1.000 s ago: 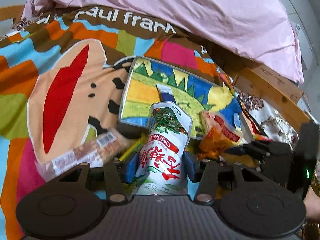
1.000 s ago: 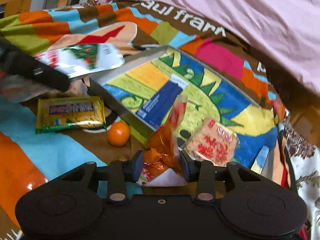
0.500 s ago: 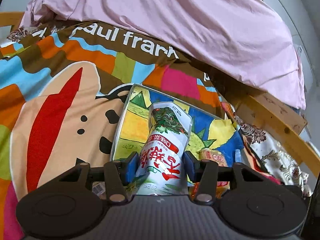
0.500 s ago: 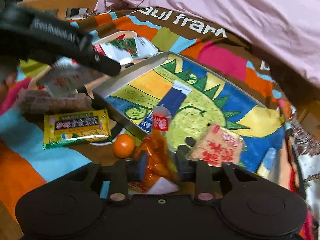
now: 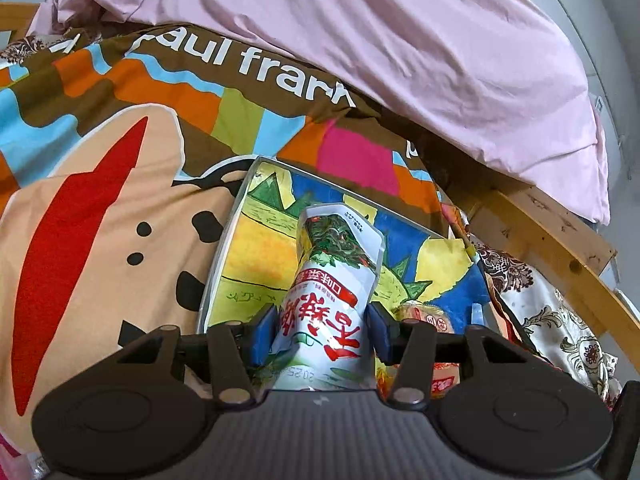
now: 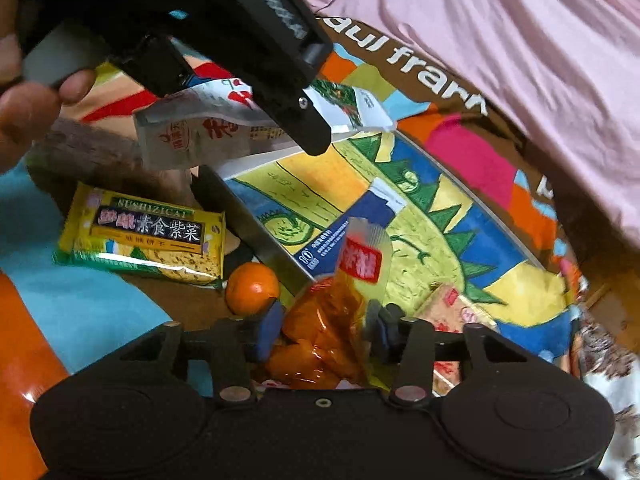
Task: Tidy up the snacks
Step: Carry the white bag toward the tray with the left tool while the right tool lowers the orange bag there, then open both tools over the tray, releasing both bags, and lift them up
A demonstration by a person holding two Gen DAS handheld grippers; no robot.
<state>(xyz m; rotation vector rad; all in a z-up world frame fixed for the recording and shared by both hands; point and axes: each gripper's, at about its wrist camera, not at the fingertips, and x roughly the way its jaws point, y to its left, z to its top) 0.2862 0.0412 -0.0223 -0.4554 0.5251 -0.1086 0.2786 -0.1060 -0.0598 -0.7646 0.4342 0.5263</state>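
Observation:
My left gripper [image 5: 322,332] is shut on a white pouch [image 5: 336,264] with red characters, held above the colourful picture tray [image 5: 240,248]. From the right wrist view the same pouch [image 6: 224,128] hangs over the tray's far-left corner, under the left gripper's black fingers [image 6: 308,120]. My right gripper [image 6: 324,320] has an orange snack bag [image 6: 320,344] between its blue pads at the tray's near rim [image 6: 260,236]. Its jaws are opening, and the pads still touch the bag.
A pink cracker pack [image 6: 452,312] and a blue packet [image 6: 352,224] lie in the tray. On the bedspread to its left are a yellow seaweed pack [image 6: 144,236], a tangerine [image 6: 252,286] and a brown packet [image 6: 88,156]. A pink duvet [image 5: 400,40] and a wooden bed frame [image 5: 552,236] lie beyond.
The left gripper has carried the white pouch forward over the tray and now fills the top of the right wrist view. The right gripper has sunk a little with the orange bag.

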